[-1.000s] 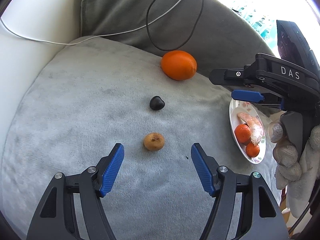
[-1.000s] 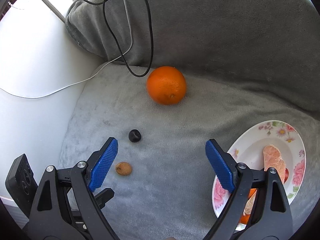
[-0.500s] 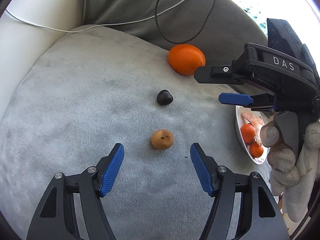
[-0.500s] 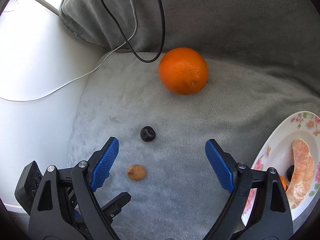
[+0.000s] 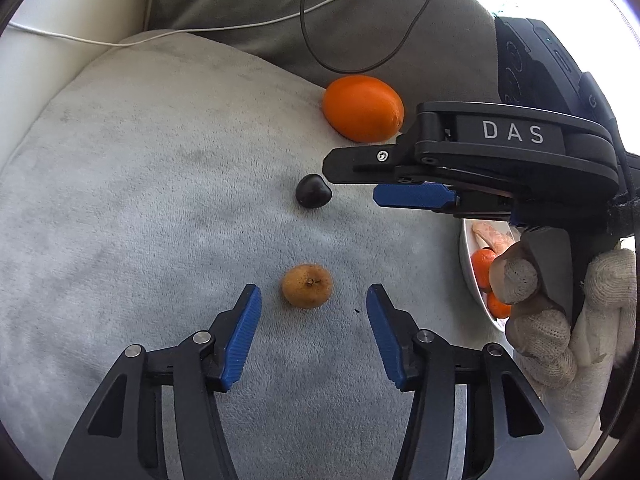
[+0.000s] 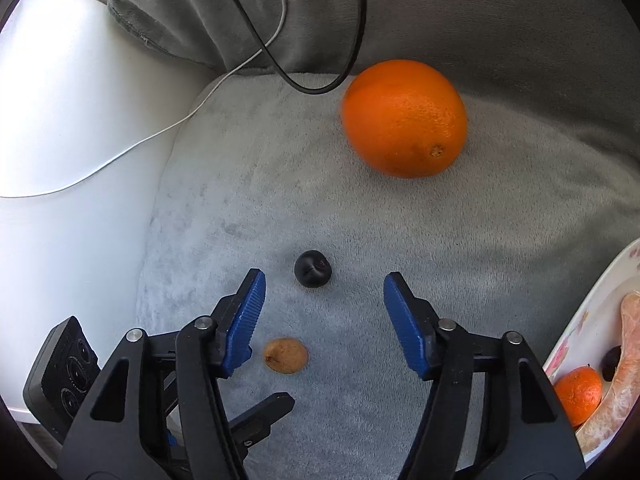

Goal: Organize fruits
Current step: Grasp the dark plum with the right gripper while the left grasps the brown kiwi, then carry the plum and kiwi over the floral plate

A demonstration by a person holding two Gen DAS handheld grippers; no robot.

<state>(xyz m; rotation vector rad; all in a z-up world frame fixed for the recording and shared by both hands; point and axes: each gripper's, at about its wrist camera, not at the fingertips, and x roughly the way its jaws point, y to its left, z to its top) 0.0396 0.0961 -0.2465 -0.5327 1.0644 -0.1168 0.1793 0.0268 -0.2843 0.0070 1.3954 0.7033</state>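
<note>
Two grippers closing with nothing pinched, I see my left gripper just short of the brown fruit, my right gripper just short of the dark fruit, orange well beyond, all on the grey cushion, plate at right.

text: "DAS" | colour: white letters | on: black body of right gripper | seen: left wrist view
</note>
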